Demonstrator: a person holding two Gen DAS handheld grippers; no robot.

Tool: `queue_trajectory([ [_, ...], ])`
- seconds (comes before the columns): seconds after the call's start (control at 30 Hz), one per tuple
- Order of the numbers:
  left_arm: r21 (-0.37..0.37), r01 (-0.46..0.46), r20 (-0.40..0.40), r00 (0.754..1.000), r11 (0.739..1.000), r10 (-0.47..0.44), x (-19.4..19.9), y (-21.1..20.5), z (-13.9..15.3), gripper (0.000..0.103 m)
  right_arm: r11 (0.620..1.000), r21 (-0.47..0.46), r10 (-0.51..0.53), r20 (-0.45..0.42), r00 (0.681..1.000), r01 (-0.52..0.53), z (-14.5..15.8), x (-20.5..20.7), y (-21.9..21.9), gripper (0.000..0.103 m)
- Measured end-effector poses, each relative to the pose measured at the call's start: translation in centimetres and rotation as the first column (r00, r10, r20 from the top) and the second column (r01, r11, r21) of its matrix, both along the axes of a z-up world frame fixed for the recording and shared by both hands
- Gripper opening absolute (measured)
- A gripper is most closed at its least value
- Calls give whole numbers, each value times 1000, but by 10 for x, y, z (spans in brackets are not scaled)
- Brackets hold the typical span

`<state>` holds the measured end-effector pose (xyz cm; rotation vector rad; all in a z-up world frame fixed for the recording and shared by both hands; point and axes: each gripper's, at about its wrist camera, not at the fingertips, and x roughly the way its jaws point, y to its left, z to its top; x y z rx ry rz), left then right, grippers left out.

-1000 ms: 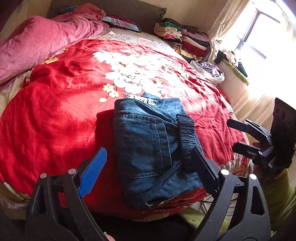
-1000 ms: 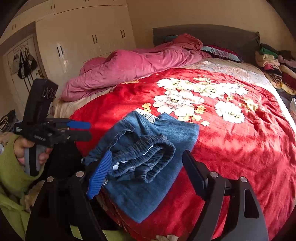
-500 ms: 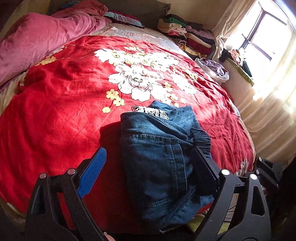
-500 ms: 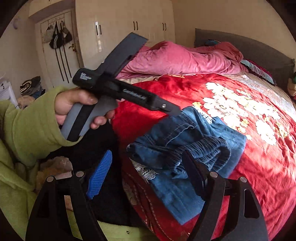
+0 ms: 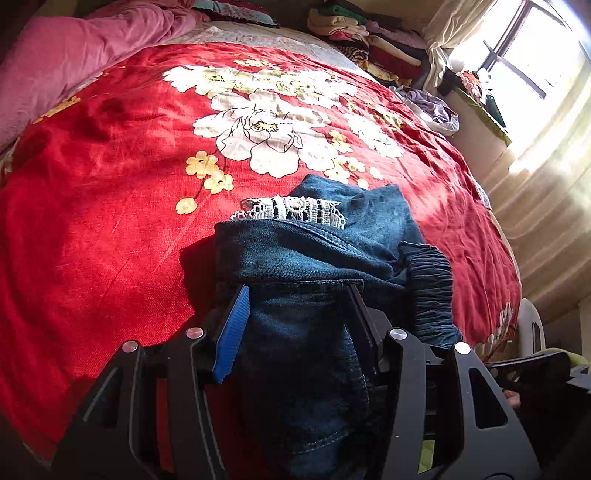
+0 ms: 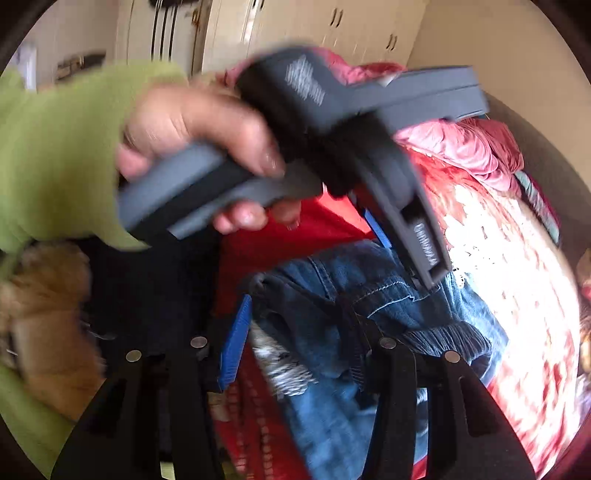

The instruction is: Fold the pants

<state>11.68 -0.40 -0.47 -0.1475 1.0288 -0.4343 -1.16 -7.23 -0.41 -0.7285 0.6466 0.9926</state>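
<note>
Folded blue denim pants with a white lace trim and an elastic waistband lie on the red floral bedspread at the bed's near edge. My left gripper has narrowed around the top folded layer of the pants, jaws pressing on the denim. In the blurred right wrist view my right gripper is also narrowed around the near edge of the pants. The left gripper's grey body, held in a hand with a green sleeve, fills the upper part of that view.
A pink duvet lies at the head of the bed. Stacked folded clothes sit at the far right corner, with a window and curtain beyond. Cream wardrobes stand behind the left hand.
Both grippers moved forward onto the pants and their jaws closed in from wide open onto the denim. The right wrist view swung left and blurred.
</note>
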Motion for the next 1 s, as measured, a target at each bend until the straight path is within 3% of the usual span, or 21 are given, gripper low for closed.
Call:
queue_trajectory([
  [0.03,-3,-1,-2,1000,1000,1,0,1,-1,44,1000,6,12,-33,999,-12,-2,1,0,20],
  [0.07,-3,1,0,1000,1000,-1,0,1,-1,45,1000,18,23,-69,997,-22,-2,1,1,15],
  [0.2,-5,3,4,1000,1000,-3,0,0,-1,46,996,35,84,-105,991,-80,5,-17,-11,8],
  [0.4,-9,-6,16,1000,1000,6,-1,-1,-1,48,999,38,5,-176,984,2,-19,-10,-19,8],
  [0.67,-3,-9,24,1000,1000,9,-2,-2,2,54,995,89,-32,-187,982,49,-8,-1,-34,11],
  [0.83,-4,-9,26,1000,1000,10,-3,-2,3,56,986,151,-44,-174,984,71,18,-9,-47,27],
  [1.0,-4,-23,34,999,1000,23,-7,-1,9,58,972,210,-68,-185,980,107,37,-10,-63,36],
])
